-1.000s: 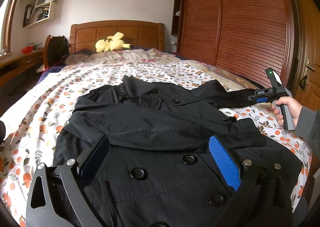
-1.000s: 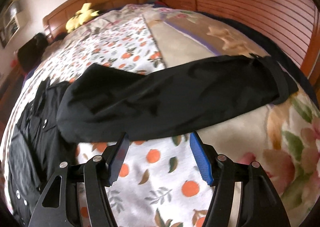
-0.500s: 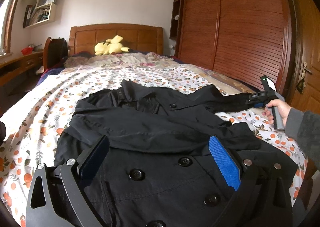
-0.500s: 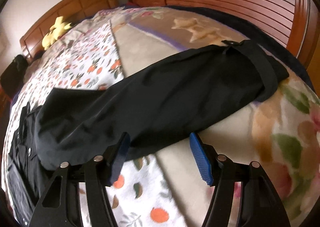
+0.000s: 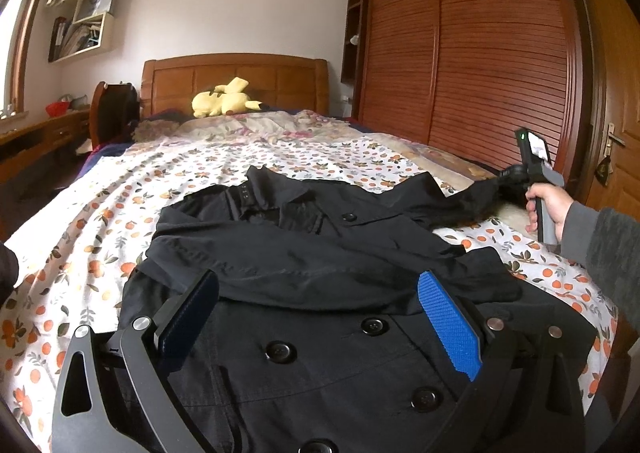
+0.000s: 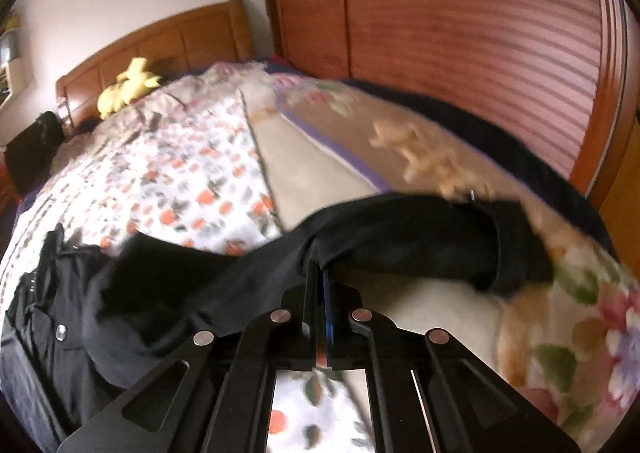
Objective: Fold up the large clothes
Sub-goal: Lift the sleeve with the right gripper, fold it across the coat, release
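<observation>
A black double-breasted coat [image 5: 320, 293] lies front up on the bed, its left sleeve folded across the chest. My left gripper [image 5: 320, 317] is open and empty just above the coat's buttoned front. The coat's right sleeve [image 6: 400, 237] stretches out toward the wardrobe side. My right gripper [image 6: 320, 273] is shut on the sleeve's near edge and lifts it a little off the bedding. In the left wrist view the right gripper [image 5: 516, 177] shows at the far right, held in a hand, with the sleeve [image 5: 472, 201] running to it.
The bed has an orange-print sheet [image 5: 120, 221] and a floral blanket [image 6: 560, 333] on the right side. A yellow plush toy [image 5: 224, 101] lies by the wooden headboard [image 5: 236, 81]. A slatted wardrobe [image 5: 480, 53] stands close on the right, a desk [image 5: 32, 137] on the left.
My right gripper moved forward onto the right sleeve and closed on its edge, raising it slightly. The left gripper stayed open over the coat front.
</observation>
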Demonstrator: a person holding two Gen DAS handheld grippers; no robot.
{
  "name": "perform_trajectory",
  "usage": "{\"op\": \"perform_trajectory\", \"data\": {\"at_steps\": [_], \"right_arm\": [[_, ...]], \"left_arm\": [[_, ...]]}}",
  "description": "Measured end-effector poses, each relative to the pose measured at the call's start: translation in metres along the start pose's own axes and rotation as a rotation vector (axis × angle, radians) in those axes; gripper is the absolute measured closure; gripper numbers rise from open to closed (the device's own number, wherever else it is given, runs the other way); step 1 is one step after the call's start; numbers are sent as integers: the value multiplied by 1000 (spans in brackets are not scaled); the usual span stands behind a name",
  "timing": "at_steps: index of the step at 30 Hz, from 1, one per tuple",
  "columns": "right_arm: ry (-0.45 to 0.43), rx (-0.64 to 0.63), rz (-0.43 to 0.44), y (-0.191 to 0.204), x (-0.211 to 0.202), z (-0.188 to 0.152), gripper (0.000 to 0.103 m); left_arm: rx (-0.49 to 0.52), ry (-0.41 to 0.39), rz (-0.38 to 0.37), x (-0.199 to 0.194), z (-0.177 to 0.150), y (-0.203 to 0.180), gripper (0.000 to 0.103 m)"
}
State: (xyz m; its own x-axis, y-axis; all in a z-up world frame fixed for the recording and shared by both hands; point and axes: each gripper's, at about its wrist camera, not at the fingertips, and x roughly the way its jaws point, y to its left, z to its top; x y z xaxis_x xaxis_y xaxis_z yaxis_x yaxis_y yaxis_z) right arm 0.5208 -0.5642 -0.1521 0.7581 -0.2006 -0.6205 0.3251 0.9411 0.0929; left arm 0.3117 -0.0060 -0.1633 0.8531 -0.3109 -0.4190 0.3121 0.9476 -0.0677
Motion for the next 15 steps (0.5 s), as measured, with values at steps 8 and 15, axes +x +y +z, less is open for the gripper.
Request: {"op": "perform_trajectory", "data": {"at_steps": [8,15], "right_arm": [[-136,-166,183,83,-66,22,101],[-161,-327,403,170,-125,7,101]], "left_arm": [[-2,-14,2,-5,2,2,3],[-1,-13,9,-8,1,4,3]]}}
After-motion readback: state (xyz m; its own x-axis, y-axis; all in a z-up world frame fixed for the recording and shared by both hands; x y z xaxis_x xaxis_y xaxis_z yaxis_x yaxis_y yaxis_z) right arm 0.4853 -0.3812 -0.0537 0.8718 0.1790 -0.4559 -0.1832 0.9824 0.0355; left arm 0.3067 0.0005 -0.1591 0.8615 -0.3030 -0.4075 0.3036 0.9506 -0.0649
